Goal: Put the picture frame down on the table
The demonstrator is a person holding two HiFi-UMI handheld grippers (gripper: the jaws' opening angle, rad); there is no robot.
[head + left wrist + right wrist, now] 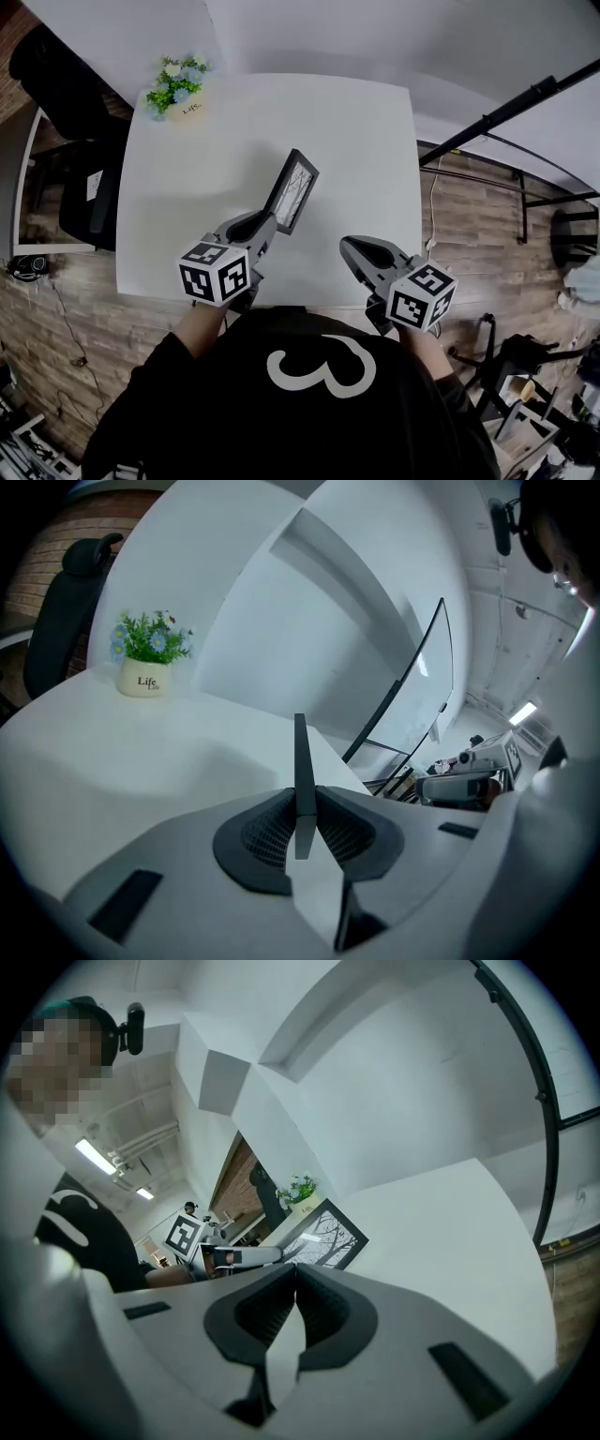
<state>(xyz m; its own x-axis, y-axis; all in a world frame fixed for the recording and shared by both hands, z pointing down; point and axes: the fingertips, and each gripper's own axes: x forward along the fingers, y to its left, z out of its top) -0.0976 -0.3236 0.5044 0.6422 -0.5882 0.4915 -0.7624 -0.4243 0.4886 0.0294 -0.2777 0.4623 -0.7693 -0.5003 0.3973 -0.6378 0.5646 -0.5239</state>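
Observation:
The black picture frame holds a print of bare branches and stands tilted over the middle of the white table. My left gripper is shut on its near lower edge. In the left gripper view the frame shows edge-on, pinched between the pads of the left gripper. My right gripper hovers to the frame's right near the table's front edge, apart from it. In the right gripper view the right gripper is shut with nothing in it, and the frame lies ahead to the left. Whether the frame touches the table I cannot tell.
A small pot of flowers stands at the table's far left corner. A black chair sits left of the table. A black metal stand slants over the wooden floor at the right.

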